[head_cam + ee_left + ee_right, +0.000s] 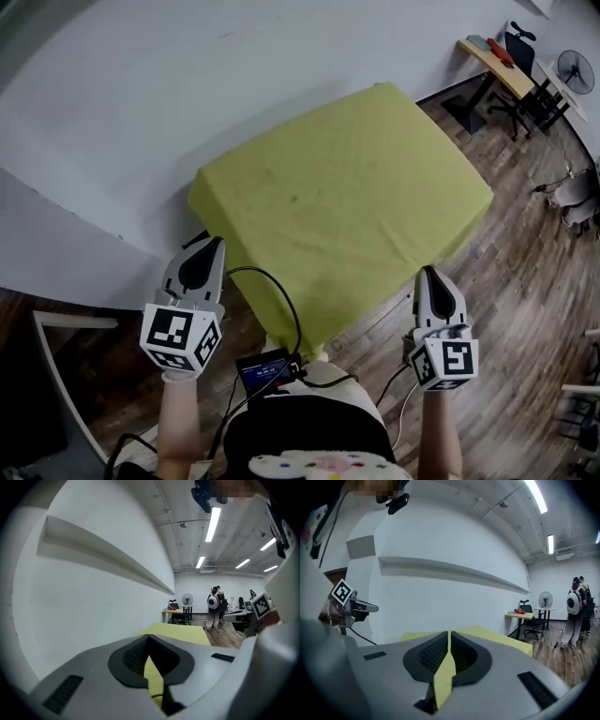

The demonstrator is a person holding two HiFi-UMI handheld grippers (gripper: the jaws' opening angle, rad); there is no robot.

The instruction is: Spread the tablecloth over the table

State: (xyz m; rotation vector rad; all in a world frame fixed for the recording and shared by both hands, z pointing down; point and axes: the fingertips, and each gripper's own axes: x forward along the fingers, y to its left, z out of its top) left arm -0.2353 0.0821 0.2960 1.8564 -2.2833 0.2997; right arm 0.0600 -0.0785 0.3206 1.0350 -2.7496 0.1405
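Observation:
The yellow-green tablecloth (347,187) lies spread flat over the table, its edges hanging down the sides and its near corner drooping toward me. My left gripper (212,246) hovers beside the cloth's near-left edge, jaws shut, nothing between them. At the near-right edge my right gripper (428,274) is also shut and empty. In the left gripper view the closed tips (149,637) point level over the tablecloth (183,632). Yellow shows only through the slit behind them. The right gripper view has its closed tips (449,633) before the tablecloth (492,635), with the left gripper (344,599) off to the left.
A white wall (141,103) runs behind the table. A desk with office chairs (506,61) and a fan (574,70) stand at the far right on the wood floor. People (214,606) stand farther back. A black cable (286,300) runs to a device (267,370) at my waist.

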